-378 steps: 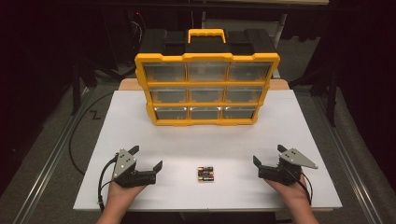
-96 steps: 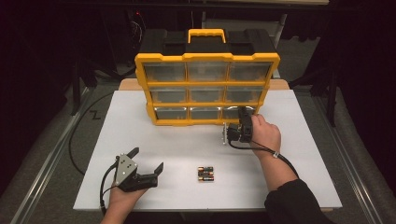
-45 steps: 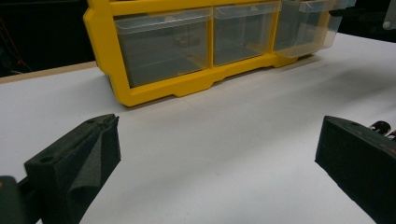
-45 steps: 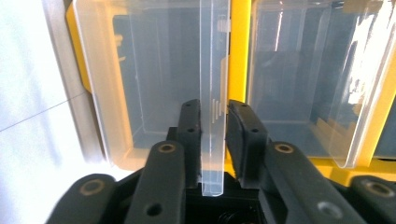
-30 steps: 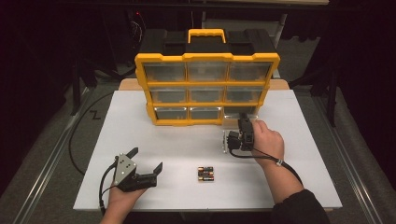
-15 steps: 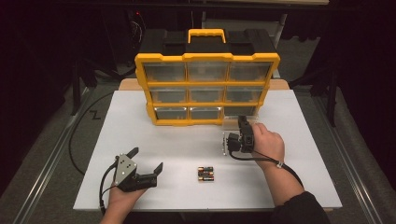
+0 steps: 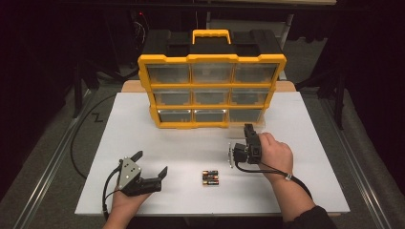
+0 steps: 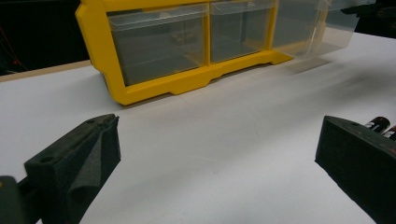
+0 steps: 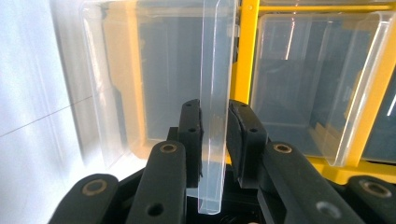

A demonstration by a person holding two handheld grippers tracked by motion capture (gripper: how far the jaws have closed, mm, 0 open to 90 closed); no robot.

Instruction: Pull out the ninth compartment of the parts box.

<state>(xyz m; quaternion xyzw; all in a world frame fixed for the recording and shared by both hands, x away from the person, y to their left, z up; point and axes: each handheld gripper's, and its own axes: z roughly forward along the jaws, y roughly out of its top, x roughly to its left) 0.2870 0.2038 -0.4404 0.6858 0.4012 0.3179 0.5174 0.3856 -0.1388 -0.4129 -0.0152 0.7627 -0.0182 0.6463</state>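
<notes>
Dark room all round, and in the middle of it a white desk (image 7: 305, 124) with the yellow organizer (image 7: 212, 90) standing at its far side, nine clear drawers in three rows. My right claw (image 7: 232, 155) is clamped on the front lip of the bottom-right drawer (image 9: 215, 107); in the right gripper view the clear lip stands upright between my two pads, and they have just been closing onto it. From above, that drawer (image 7: 248, 118) looks slid partway out toward me, its front proud of the yellow frame, though how far it has come I can't say exactly. The left gripper view agrees: the clear tub (image 8: 327, 28) at the far right juts out past the frame.

My left claw (image 7: 149, 168) rests near the left front of the desk, jaws wide, holding nothing. The batteries (image 7: 210, 177) lie side by side on the desk near me, between my two claws and touching neither; the left gripper view catches their ends (image 8: 379, 125) just beyond one pad.

So I judge the work barely begun: the drawer is gripped and on its way open. What's left, as I read it, is to pull it out enough, let go, pick up the batteries, drop them in, and push the drawer home.
</notes>
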